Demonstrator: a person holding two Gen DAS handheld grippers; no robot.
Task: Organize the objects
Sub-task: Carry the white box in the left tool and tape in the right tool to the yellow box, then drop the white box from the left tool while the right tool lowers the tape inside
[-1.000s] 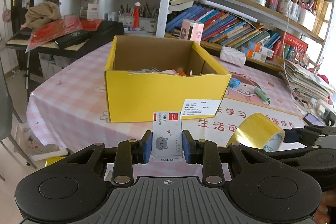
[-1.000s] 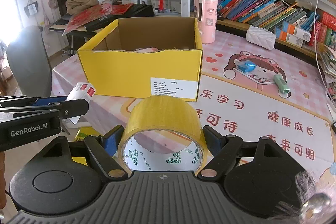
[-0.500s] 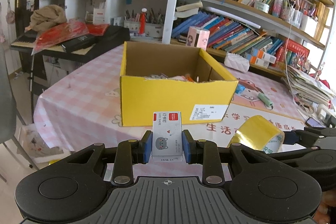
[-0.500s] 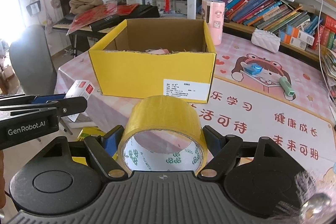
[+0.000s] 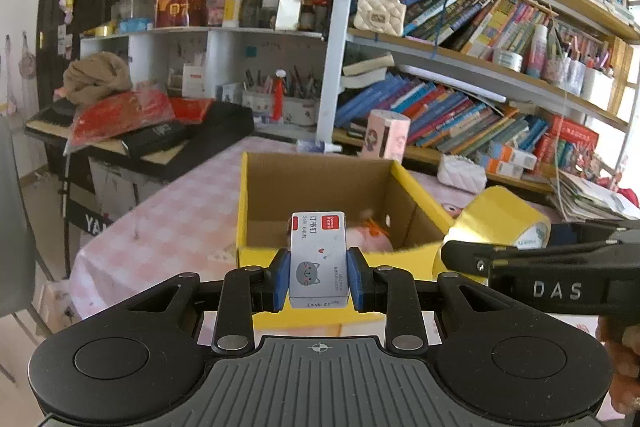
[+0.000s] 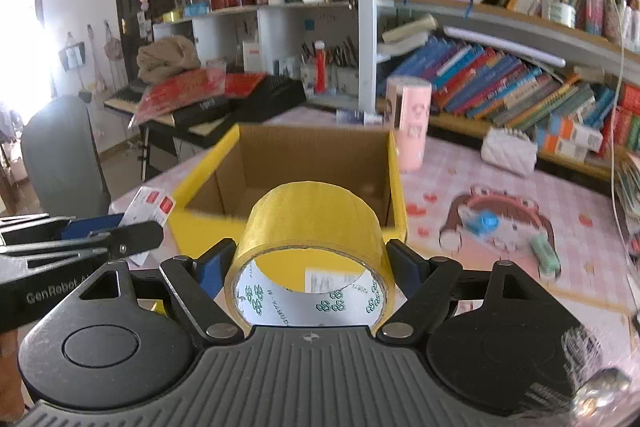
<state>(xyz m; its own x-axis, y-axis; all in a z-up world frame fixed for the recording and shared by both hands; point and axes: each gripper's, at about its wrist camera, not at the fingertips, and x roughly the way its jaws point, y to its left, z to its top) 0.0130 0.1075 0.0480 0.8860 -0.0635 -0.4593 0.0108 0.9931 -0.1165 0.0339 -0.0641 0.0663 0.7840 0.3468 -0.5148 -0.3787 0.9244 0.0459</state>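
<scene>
- Seen from the left wrist, the left gripper (image 5: pixel 319 281) is clamped on a small staple box (image 5: pixel 318 259), blue pads against its two long sides, the box standing upright between them.
- It looks light and stiff, thin card that would dent if squeezed harder; the flat sides are the sensible place to hold it.
- Beyond it sits the yellow carton (image 5: pixel 324 223), open top, some pink things already lying in the bottom. The staple box hangs just over the carton's near wall.
- At the right edge, the tape roll (image 5: pixel 500 223) shows beside the carton's right wall.
- Through the right wrist, the right gripper (image 6: pixel 310 267) grips the tape roll (image 6: pixel 310 231) across its width, jaws spread wide, hole facing the camera.
- I'd guess it is light too, rigid on its card core but smooth and slippery on the outside.
- It sits just short of the carton (image 6: pixel 394 187), in front of the near wall.
</scene>
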